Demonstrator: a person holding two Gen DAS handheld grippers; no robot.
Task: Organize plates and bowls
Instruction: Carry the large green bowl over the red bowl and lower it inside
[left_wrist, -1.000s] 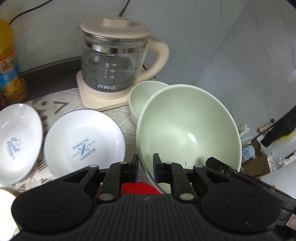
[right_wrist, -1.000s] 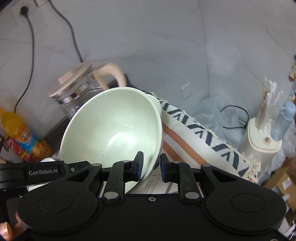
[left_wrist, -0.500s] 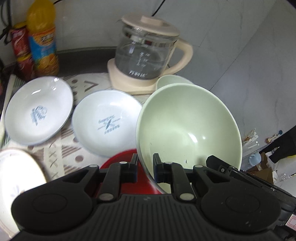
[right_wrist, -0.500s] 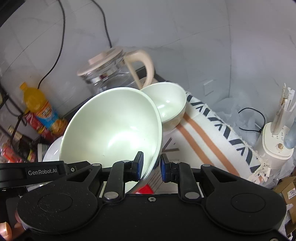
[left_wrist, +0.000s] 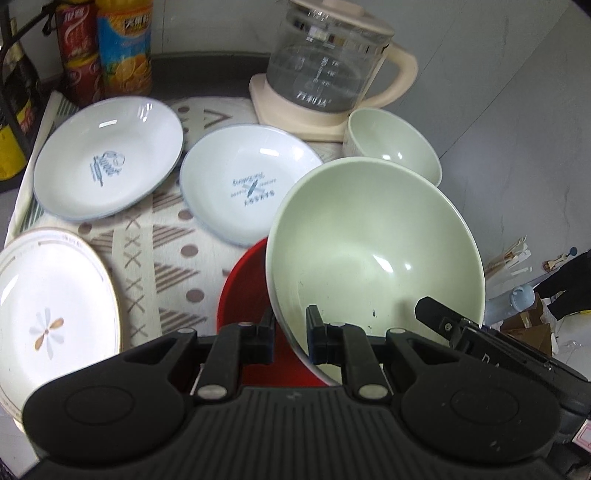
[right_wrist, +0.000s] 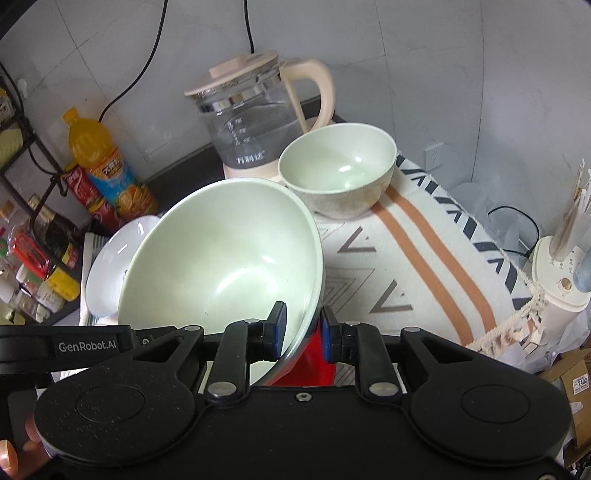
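Note:
A large pale green bowl (left_wrist: 373, 251) is held by both grippers at once, tilted, above a red bowl (left_wrist: 243, 295). My left gripper (left_wrist: 290, 332) is shut on its near rim. My right gripper (right_wrist: 299, 330) is shut on its rim too, with the bowl (right_wrist: 221, 258) to its left and the red bowl (right_wrist: 314, 362) just below. A smaller green bowl (right_wrist: 340, 170) sits by the kettle. Two white plates with blue print (left_wrist: 107, 162) (left_wrist: 247, 181) and a flower plate (left_wrist: 48, 306) lie on the patterned cloth (left_wrist: 159, 236).
A glass kettle (right_wrist: 255, 114) on a cream base stands at the back. Drink bottles (left_wrist: 122, 48) and cans stand at the back left, beside a wire rack (right_wrist: 22, 206). The table's right edge drops off near a white stand (right_wrist: 561, 273) and boxes.
Both grippers have pulled back and tilted down with the large green bowl. More of the table shows now, including the red bowl beneath and the flower plate.

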